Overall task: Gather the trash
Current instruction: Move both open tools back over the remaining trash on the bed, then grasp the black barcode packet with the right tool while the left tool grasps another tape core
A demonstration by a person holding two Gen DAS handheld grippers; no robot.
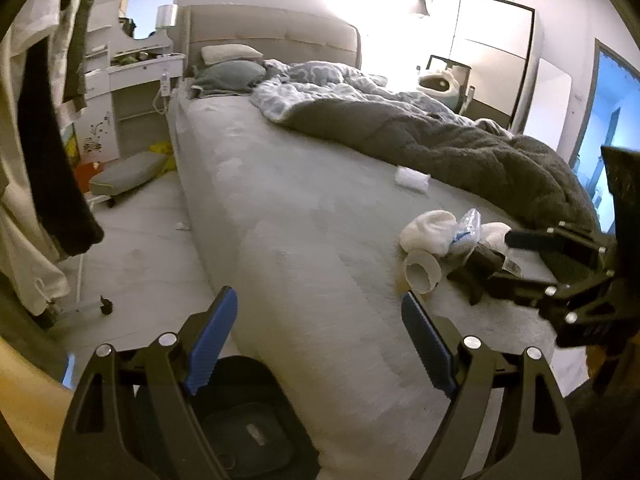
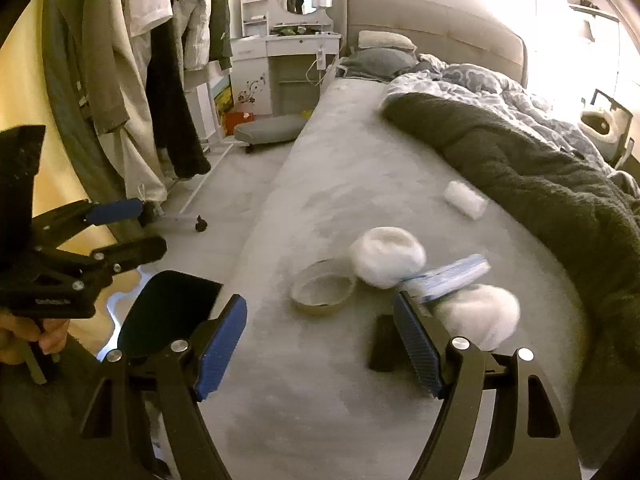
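Observation:
Trash lies on the grey bed (image 2: 320,184): a paper cup (image 2: 323,289) on its side, two crumpled white wads (image 2: 386,256) (image 2: 478,316), a crushed plastic bottle (image 2: 448,276), a dark wrapper (image 2: 382,344) and a small white wad (image 2: 466,199) farther off. My right gripper (image 2: 320,344) is open just in front of the pile, its right finger beside the wrapper. My left gripper (image 1: 316,344) is open and empty over the bed's edge, above a black bin (image 1: 240,420). The left wrist view shows the cup (image 1: 422,274), the wads (image 1: 430,230), the bottle (image 1: 466,232) and the right gripper (image 1: 500,256).
A dark blanket (image 2: 540,184) and a patterned duvet cover the bed's right half. Clothes hang on a rack (image 2: 140,60) at the left. A white dressing table (image 2: 288,44) and a grey cushion (image 2: 272,128) stand by the bed's head. The bin (image 2: 168,312) stands beside the bed.

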